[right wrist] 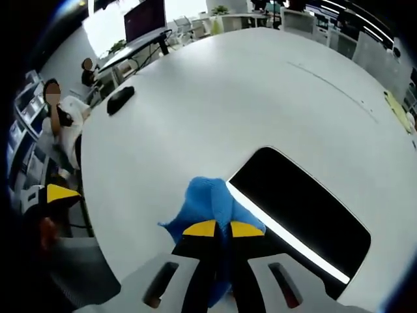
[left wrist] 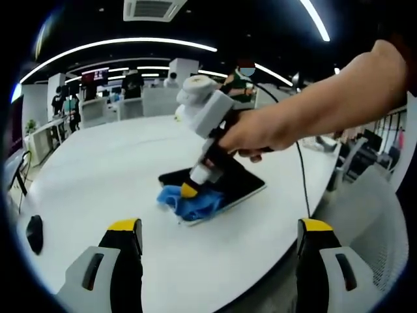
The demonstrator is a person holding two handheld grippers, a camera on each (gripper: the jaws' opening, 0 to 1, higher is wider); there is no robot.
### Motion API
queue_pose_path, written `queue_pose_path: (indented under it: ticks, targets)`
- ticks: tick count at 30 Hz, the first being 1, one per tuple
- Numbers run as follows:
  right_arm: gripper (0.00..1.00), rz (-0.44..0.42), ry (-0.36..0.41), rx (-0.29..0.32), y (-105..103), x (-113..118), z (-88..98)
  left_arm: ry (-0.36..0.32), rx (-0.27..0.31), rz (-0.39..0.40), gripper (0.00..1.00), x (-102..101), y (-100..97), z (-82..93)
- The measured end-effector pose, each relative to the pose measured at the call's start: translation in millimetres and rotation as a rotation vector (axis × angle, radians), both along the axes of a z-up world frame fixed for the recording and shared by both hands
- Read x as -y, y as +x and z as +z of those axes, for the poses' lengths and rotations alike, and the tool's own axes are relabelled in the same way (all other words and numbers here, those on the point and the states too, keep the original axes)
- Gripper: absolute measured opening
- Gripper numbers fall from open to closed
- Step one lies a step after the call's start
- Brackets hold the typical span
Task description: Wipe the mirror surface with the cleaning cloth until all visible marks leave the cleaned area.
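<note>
A dark rectangular mirror (left wrist: 238, 184) (right wrist: 306, 212) lies flat on the white round table (left wrist: 117, 169) (right wrist: 215, 104). A crumpled blue cleaning cloth (left wrist: 192, 203) (right wrist: 208, 199) rests on the mirror's near end and spills onto the table. My right gripper (right wrist: 219, 229) (left wrist: 190, 190) is shut on the cloth, pressing it down at the mirror's edge; a hand (left wrist: 257, 134) holds it. My left gripper (left wrist: 218, 228) hovers well short of the mirror, open, with nothing between its yellow-tipped jaws.
A black computer mouse (left wrist: 34, 233) (right wrist: 120, 100) lies near the table's rim. Desks, chairs and people (left wrist: 133, 81) stand beyond the table. A cable (left wrist: 301, 169) trails off the table's edge. A person (right wrist: 62, 117) sits beside the table.
</note>
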State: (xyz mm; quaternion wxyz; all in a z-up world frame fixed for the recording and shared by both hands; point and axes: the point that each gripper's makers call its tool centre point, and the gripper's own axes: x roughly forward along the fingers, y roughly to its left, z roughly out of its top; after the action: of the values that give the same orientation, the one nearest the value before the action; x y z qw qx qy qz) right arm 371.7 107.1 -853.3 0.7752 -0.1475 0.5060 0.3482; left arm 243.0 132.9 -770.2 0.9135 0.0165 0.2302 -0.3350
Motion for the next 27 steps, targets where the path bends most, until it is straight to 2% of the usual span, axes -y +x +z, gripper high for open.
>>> queue_pose_path:
  ticks: [27]
  targets:
    - [0.01, 0.060, -0.042, -0.022, 53, 3, -0.3, 0.003, 0.005, 0.002, 0.99, -1, 1.1, -0.7]
